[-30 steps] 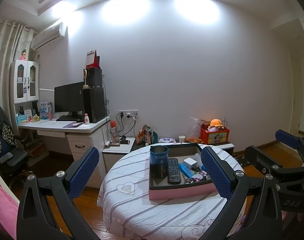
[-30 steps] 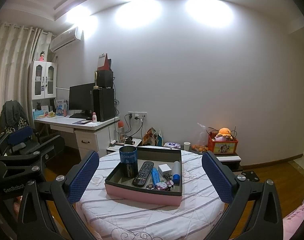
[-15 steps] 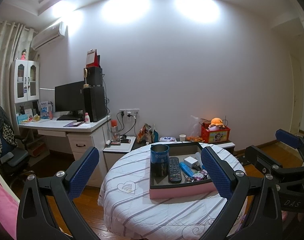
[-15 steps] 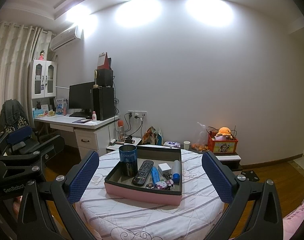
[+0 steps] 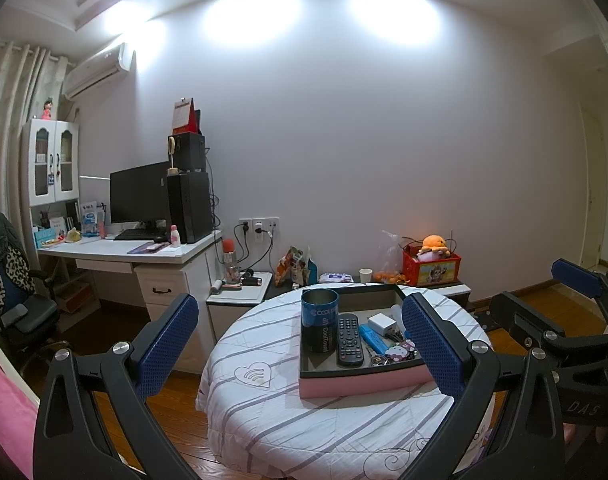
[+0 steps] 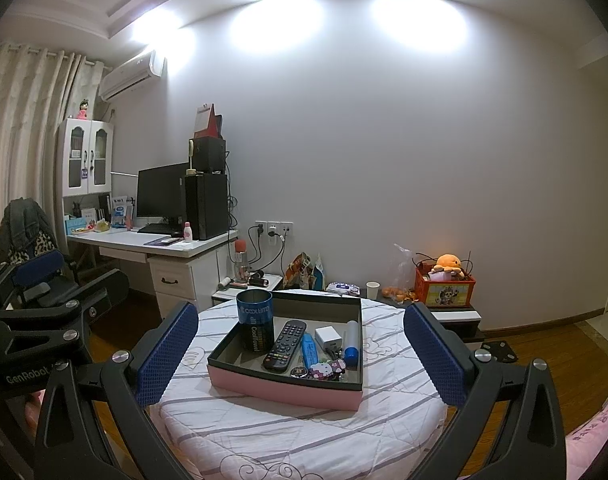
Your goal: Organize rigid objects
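Hovering short of a round worktop point(image 6: 264, 432) draped in a white striped cloth, the left gripper point(image 5: 300, 344) and the right gripper point(image 6: 300, 348) both hang in the air with their blue-padded fingers point(image 6: 168, 354) spread wide and nothing between them. The pink-sided tray point(image 6: 280, 384) sits on the worktop, and every item of the task lies inside it. A dark blue cup point(image 6: 254, 325) stands upright in the tray's far left corner. Just right of the cup, a black remote control point(image 6: 284, 345) lies lengthwise, pointing toward the tray's near edge. A blue marker point(image 6: 309, 351) lies right of the remote, almost parallel to it. A small white charger block point(image 6: 328, 336) sits beyond the marker, toward the tray's back wall. Along the tray's right wall rests a white tube with a blue cap point(image 6: 351, 344), cap toward the near edge. A cartoon-cat keyring charm point(image 6: 323, 370) and a round badge point(image 6: 299, 371) lie close together at the tray's near edge, in front of the marker. From the left wrist view the right gripper point(image 5: 575, 320) shows at the frame's right edge, level with the tray point(image 5: 359, 382) and well apart from it. Behind the tray, against the wall, stands a red box point(image 6: 443, 286) topped with an orange plush toy point(image 6: 447, 261); farther left is a white desk point(image 6: 152, 246) bearing a black monitor point(image 6: 160, 192).
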`<state>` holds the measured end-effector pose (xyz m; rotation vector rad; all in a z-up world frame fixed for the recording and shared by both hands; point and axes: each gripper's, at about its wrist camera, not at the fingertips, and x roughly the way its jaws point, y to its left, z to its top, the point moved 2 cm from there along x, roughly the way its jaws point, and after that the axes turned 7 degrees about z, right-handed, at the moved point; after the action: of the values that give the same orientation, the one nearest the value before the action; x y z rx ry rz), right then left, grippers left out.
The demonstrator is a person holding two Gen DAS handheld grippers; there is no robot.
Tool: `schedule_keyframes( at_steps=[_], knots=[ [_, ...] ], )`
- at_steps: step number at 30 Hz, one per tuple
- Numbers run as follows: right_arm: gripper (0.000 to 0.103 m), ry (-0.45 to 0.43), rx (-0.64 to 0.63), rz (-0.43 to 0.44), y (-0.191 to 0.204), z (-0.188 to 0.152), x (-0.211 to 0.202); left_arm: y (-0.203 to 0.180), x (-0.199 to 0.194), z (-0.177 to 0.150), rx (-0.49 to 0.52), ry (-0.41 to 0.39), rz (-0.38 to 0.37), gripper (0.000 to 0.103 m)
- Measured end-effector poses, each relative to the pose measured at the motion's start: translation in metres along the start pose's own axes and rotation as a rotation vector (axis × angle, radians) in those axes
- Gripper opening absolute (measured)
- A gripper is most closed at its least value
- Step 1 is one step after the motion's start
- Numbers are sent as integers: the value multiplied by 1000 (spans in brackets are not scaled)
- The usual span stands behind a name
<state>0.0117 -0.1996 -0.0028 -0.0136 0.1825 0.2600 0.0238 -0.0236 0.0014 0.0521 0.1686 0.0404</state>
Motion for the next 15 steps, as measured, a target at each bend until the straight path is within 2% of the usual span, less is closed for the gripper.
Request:
schedule_keyframes(
  at_steps=[15],
  knots=[
    [103, 1, -1, 0, 0, 1, 0, 0, 0, 0, 2, 1, 2, 103]
  ],
)
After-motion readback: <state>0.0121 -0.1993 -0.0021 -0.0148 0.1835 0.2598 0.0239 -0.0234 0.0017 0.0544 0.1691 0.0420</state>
